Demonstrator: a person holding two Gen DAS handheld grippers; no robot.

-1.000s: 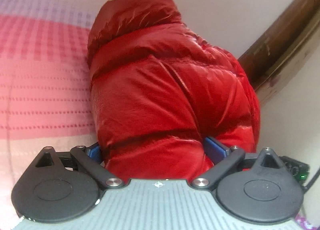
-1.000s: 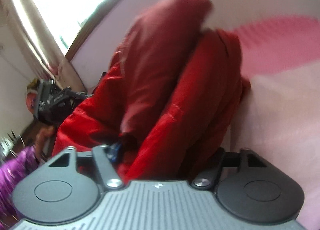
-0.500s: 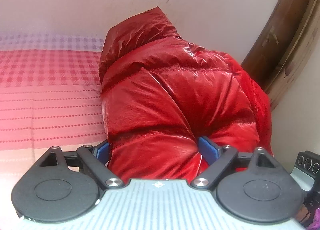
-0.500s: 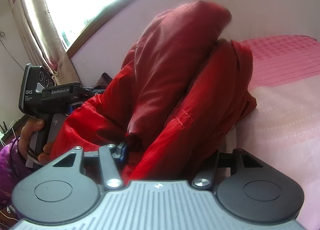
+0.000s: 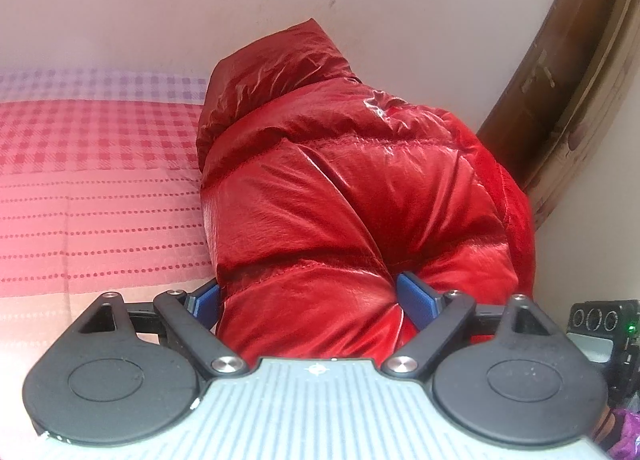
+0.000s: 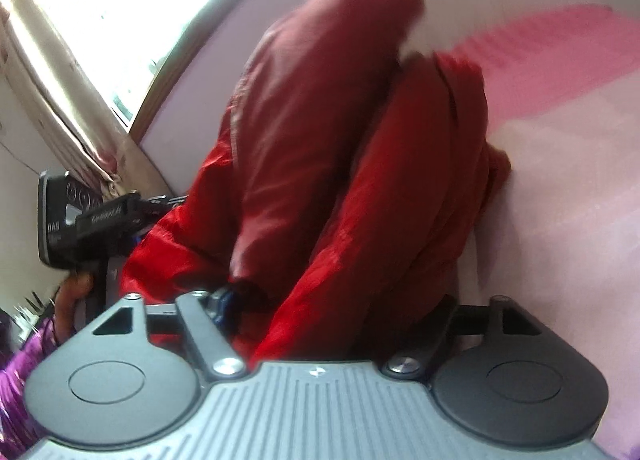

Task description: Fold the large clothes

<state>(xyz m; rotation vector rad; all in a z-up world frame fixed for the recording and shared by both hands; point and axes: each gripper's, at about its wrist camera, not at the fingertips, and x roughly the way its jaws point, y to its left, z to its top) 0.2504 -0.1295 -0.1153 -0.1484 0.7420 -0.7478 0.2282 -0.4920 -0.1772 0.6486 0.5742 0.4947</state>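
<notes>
A shiny red puffer jacket [image 5: 352,188] lies bunched in a thick folded heap on the pink bed cover [image 5: 100,180], against the wall. My left gripper [image 5: 312,296] has its blue pads [image 5: 416,296] on either side of the heap's near fold; its jaws are closing and press into the padding. From the other side, the jacket [image 6: 320,140] shows two upright folds. My right gripper [image 6: 332,304] has a fold between its jaws, which are opening. Its right finger is hidden behind the cloth, and this view is blurred.
A dark wooden frame [image 5: 560,80] runs down the wall right of the jacket. A curtain [image 6: 60,100] and a bright window are on the left. A hand [image 6: 76,292] holds the left gripper's body [image 6: 100,220]. The bed cover [image 6: 560,200] stretches to the right.
The left jaws have narrowed a little on the near fold and that view now sits slightly higher. The right jaws have spread wider, and that view has rolled and blurred.
</notes>
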